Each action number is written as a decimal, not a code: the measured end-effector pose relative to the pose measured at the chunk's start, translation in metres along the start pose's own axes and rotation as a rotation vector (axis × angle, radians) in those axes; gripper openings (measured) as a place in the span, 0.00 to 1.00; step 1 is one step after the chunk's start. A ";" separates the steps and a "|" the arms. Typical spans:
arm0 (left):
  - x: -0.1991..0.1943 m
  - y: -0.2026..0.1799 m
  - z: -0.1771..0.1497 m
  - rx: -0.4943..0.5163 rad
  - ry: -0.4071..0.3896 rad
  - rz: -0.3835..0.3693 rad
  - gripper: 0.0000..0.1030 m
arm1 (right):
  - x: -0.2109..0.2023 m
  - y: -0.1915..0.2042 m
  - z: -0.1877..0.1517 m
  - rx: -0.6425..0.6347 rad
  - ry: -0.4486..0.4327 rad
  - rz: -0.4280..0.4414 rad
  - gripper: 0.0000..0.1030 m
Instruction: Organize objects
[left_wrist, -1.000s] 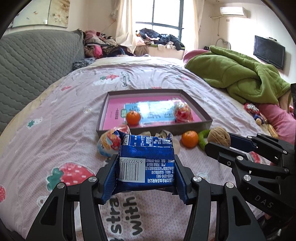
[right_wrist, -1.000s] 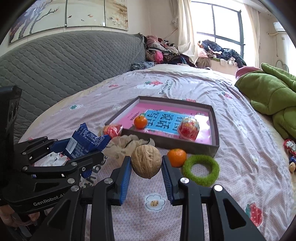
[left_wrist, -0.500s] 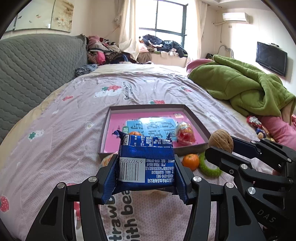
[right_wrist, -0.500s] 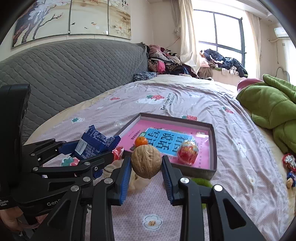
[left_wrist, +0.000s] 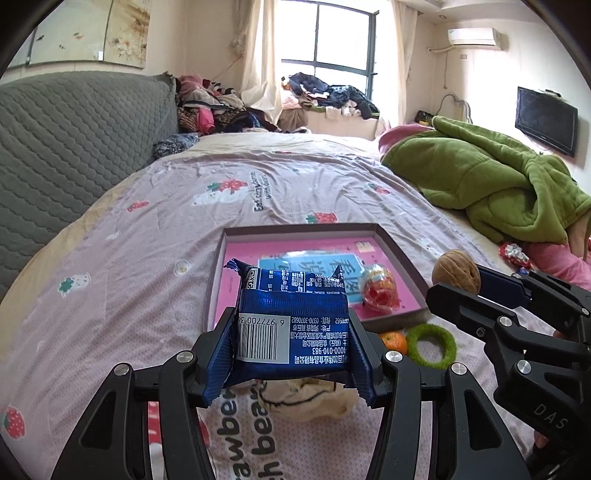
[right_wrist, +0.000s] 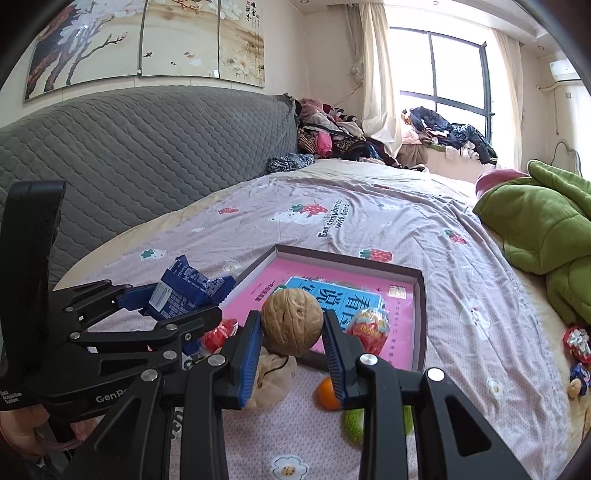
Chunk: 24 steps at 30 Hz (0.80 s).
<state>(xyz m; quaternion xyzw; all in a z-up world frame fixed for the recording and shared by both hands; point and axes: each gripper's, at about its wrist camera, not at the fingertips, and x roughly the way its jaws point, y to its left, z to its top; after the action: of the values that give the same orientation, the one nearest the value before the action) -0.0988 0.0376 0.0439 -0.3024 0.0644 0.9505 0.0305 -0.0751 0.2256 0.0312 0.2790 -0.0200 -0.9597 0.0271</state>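
Note:
My left gripper (left_wrist: 291, 354) is shut on a blue snack packet (left_wrist: 291, 325) and holds it above the bed, short of the tray; it shows in the right wrist view too (right_wrist: 184, 295). My right gripper (right_wrist: 293, 350) is shut on a walnut (right_wrist: 291, 321), also raised; the walnut shows in the left wrist view (left_wrist: 456, 271). Ahead lies a shallow grey tray (left_wrist: 402, 258) with a pink and blue card and a red wrapped candy (left_wrist: 378, 291) in it. A mandarin in the tray is hidden.
On the bedsheet in front of the tray lie a mandarin (left_wrist: 394, 341), a green fuzzy ring (left_wrist: 430, 345), a beige cloth pouch (left_wrist: 306, 402) and a red wrapped sweet (right_wrist: 219, 334). A green blanket (left_wrist: 491, 184) lies right, a grey headboard (left_wrist: 66, 147) left.
Both grippers have risen and moved forward toward the tray with their loads still held. The tray now sits lower and closer in both views.

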 end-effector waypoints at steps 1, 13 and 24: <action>0.001 0.000 0.003 0.001 0.000 0.004 0.56 | 0.001 -0.001 0.002 -0.001 -0.003 -0.001 0.32; 0.015 0.004 0.028 0.016 -0.015 0.027 0.56 | 0.009 -0.012 0.024 -0.031 -0.036 -0.011 0.32; 0.035 0.008 0.047 0.024 -0.010 0.040 0.56 | 0.024 -0.029 0.033 -0.003 -0.046 -0.029 0.32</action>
<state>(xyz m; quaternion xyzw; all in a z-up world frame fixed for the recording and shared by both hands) -0.1550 0.0374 0.0622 -0.2959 0.0818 0.9516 0.0153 -0.1145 0.2534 0.0445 0.2572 -0.0153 -0.9662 0.0131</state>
